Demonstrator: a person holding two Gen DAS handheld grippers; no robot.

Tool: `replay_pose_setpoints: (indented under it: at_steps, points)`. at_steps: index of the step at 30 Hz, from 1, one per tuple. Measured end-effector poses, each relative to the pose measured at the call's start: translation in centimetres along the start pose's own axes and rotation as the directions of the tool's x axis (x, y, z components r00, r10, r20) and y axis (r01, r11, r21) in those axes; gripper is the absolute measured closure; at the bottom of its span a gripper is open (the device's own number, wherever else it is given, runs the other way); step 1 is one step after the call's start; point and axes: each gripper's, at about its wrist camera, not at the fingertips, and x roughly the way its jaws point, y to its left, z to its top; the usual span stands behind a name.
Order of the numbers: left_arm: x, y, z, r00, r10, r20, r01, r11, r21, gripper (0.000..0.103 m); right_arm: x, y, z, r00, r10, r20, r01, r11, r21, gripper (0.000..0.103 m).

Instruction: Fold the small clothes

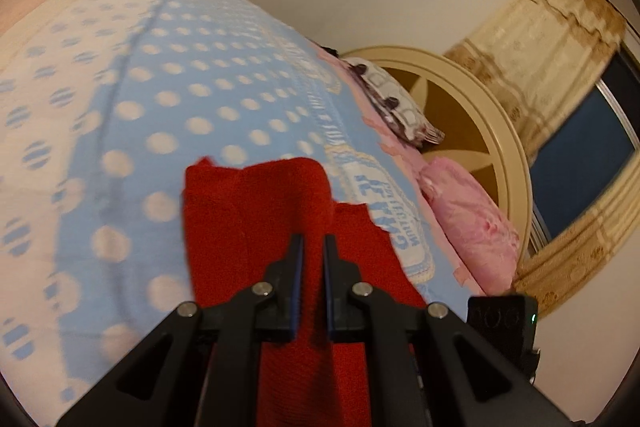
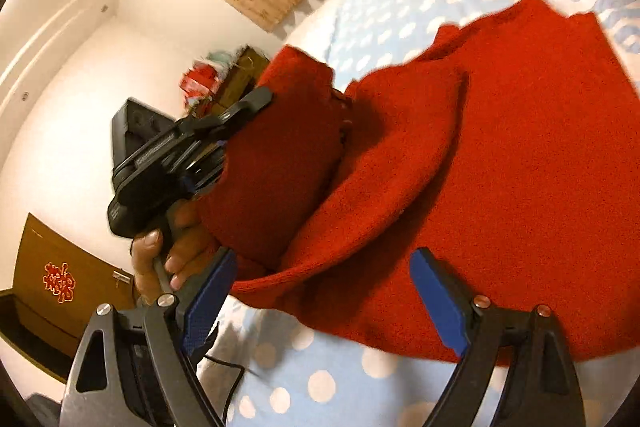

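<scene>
A red knitted garment (image 1: 248,211) lies partly folded on the blue blanket with white dots (image 1: 180,87). My left gripper (image 1: 313,247) is shut on a raised fold of it, with red cloth pinched between the blue pads. In the right wrist view that fold (image 2: 280,155) hangs lifted from the left gripper's black finger (image 2: 256,101), which a hand (image 2: 160,259) holds by the grip. My right gripper (image 2: 324,259) stands wide open just above the near edge of the garment (image 2: 500,147), and its pads touch nothing.
A patterned pillow (image 1: 396,99) and a pink pillow (image 1: 472,223) lie against the cream headboard (image 1: 480,115) at the bed's right side. A brown door (image 2: 60,279) and a cluttered cabinet (image 2: 224,79) stand beyond the bed's edge. A thin black cable (image 2: 232,379) lies on the blanket.
</scene>
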Motion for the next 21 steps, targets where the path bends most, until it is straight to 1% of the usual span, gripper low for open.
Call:
replay_pose_setpoints:
  at_steps: [1, 2, 4, 6, 8, 9, 11, 12, 13, 14, 15, 16, 17, 18, 20, 21]
  points:
    - [-0.5, 0.8, -0.2, 1.0, 0.009, 0.005, -0.009, 1.0, -0.011, 0.094, 0.8, 0.2, 0.4, 1.0, 0.028, -0.008, -0.028, 1.0, -0.001, 0.014]
    - [-0.9, 1.4, -0.3, 1.0, 0.013, 0.01, -0.013, 1.0, -0.018, 0.094, 1.0, 0.3, 1.0, 0.999, 0.04, -0.009, -0.04, 0.999, -0.003, 0.014]
    - [-1.9, 3.1, -0.8, 0.999, 0.023, 0.025, -0.022, 0.999, -0.048, 0.094, 2.1, 1.1, 2.5, 1.0, 0.028, -0.012, -0.028, 0.999, -0.016, 0.014]
    - [-2.6, 4.9, -1.3, 0.999, 0.034, 0.037, -0.031, 0.995, -0.09, 0.094, 3.0, 1.8, 4.9, 0.999, 0.035, -0.029, -0.036, 0.999, -0.03, 0.014]
    - [-3.4, 7.1, -2.1, 0.998, 0.048, 0.049, -0.04, 0.989, -0.142, 0.094, 4.8, 4.3, 6.4, 0.998, 0.041, -0.037, -0.044, 0.996, -0.074, 0.014]
    - [-3.8, 8.3, -2.6, 0.997, 0.056, 0.055, -0.046, 0.984, -0.174, 0.094, 6.3, 6.0, 7.6, 0.997, 0.058, -0.058, -0.064, 0.993, -0.104, 0.014]
    - [-4.5, 10.9, -3.6, 0.996, 0.063, 0.061, -0.046, 0.966, -0.254, 0.094, 9.3, 10.5, 7.8, 0.988, 0.086, -0.131, -0.111, 0.974, -0.2, 0.014]
    - [-4.8, 11.7, -4.0, 0.996, 0.058, 0.062, -0.038, 0.959, -0.28, 0.094, 10.0, 11.8, 7.7, 0.988, 0.079, -0.13, -0.109, 0.964, -0.241, 0.014]
    - [-5.0, 12.6, -4.5, 0.996, 0.051, 0.067, -0.027, 0.949, -0.314, 0.094, 10.1, 13.4, 7.4, 0.992, 0.059, -0.11, -0.091, 0.947, -0.307, 0.014]
    - [-5.3, 13.1, -4.8, 0.996, 0.033, 0.077, -0.005, 0.941, -0.338, 0.094, 10.2, 13.9, 7.5, 0.992, 0.063, -0.106, -0.093, 0.943, -0.319, 0.014]
    - [-5.5, 13.2, -4.9, 0.996, 0.019, 0.087, 0.012, 0.938, -0.345, 0.094, 9.6, 13.6, 7.4, 0.99, 0.082, -0.111, -0.112, 0.946, -0.305, 0.014]
    - [-5.8, 13.2, -4.8, 0.995, 0.012, 0.099, 0.022, 0.94, -0.341, 0.094, 8.4, 12.7, 7.0, 0.991, 0.08, -0.106, -0.107, 0.951, -0.291, 0.014]
    - [-5.9, 12.9, -4.8, 0.994, 0.016, 0.11, 0.021, 0.945, -0.328, 0.094, 7.2, 11.5, 6.9, 0.995, 0.061, -0.084, -0.082, 0.958, -0.274, 0.014]
    - [-5.9, 12.7, -4.7, 0.993, 0.013, 0.116, 0.025, 0.948, -0.318, 0.094, 5.9, 9.4, 7.4, 0.998, 0.033, -0.048, -0.043, 0.971, -0.234, 0.014]
    - [-5.6, 12.6, -4.9, 0.993, -0.009, 0.116, 0.046, 0.948, -0.315, 0.094, 3.4, 4.7, 7.9, 1.0, -0.027, -0.006, 0.026, 0.992, -0.126, 0.014]
    - [-5.5, 12.7, -4.9, 0.994, -0.009, 0.113, 0.044, 0.949, -0.313, 0.092, 2.8, 3.6, 8.0, 0.999, -0.049, 0.006, 0.049, 0.994, -0.096, 0.014]
